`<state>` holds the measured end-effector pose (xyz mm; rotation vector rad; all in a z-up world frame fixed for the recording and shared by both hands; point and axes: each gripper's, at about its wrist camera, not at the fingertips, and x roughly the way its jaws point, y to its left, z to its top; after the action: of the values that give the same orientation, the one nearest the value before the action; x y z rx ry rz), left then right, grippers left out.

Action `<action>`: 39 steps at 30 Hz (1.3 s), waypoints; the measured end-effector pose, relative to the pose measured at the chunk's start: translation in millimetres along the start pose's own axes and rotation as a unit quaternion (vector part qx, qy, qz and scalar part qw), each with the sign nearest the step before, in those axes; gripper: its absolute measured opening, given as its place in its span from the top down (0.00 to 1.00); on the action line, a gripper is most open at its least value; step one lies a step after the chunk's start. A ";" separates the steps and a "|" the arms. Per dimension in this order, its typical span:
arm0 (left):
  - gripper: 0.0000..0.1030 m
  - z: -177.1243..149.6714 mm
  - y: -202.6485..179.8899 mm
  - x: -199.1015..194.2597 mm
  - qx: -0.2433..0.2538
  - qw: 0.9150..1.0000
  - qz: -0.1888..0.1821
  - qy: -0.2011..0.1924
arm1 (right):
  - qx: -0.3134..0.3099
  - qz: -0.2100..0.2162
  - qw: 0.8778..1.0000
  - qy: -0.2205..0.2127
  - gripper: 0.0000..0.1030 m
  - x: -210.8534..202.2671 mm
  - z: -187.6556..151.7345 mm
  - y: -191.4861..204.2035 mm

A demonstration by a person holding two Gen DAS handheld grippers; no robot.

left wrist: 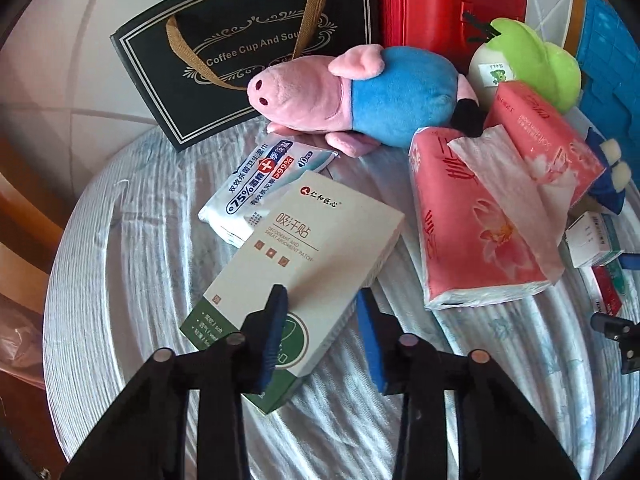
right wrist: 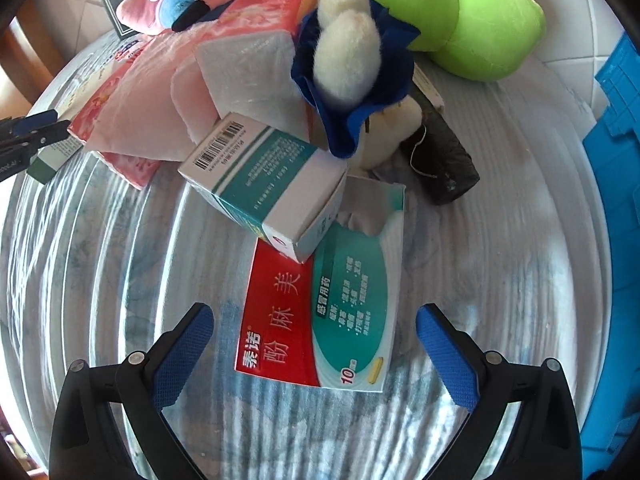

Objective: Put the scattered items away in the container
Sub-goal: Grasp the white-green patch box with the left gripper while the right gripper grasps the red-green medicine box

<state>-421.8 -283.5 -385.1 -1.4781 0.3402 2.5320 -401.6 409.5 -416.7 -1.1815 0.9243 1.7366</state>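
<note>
My left gripper (left wrist: 322, 316) is shut on the near end of a white and green patch box (left wrist: 304, 264), its blue pads on either side of it. My right gripper (right wrist: 314, 344) is open, its pads on either side of a red and teal medicine box (right wrist: 324, 312) without touching it. A white and teal box (right wrist: 264, 184) lies partly on top of that box. The blue container (right wrist: 616, 216) is at the right edge; it also shows in the left wrist view (left wrist: 612, 64).
On the striped cloth lie a wipes pack (left wrist: 260, 184), a pink and blue pig plush (left wrist: 360, 92), pink tissue packs (left wrist: 480, 220), a green plush (right wrist: 472, 20), a blue and white plush (right wrist: 352, 80) and a black roll (right wrist: 444, 160). A black gift bag (left wrist: 240, 56) stands behind.
</note>
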 end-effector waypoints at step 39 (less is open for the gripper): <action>0.18 -22.5 11.8 14.4 -0.027 0.999 0.011 0.017 | 0.046 0.020 0.999 0.011 0.27 -26.1 1.3 -5.9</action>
<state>-413.4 -300.6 -407.2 -1.5473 0.2974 2.5551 -390.8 407.1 -392.3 -1.1317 1.0369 1.6963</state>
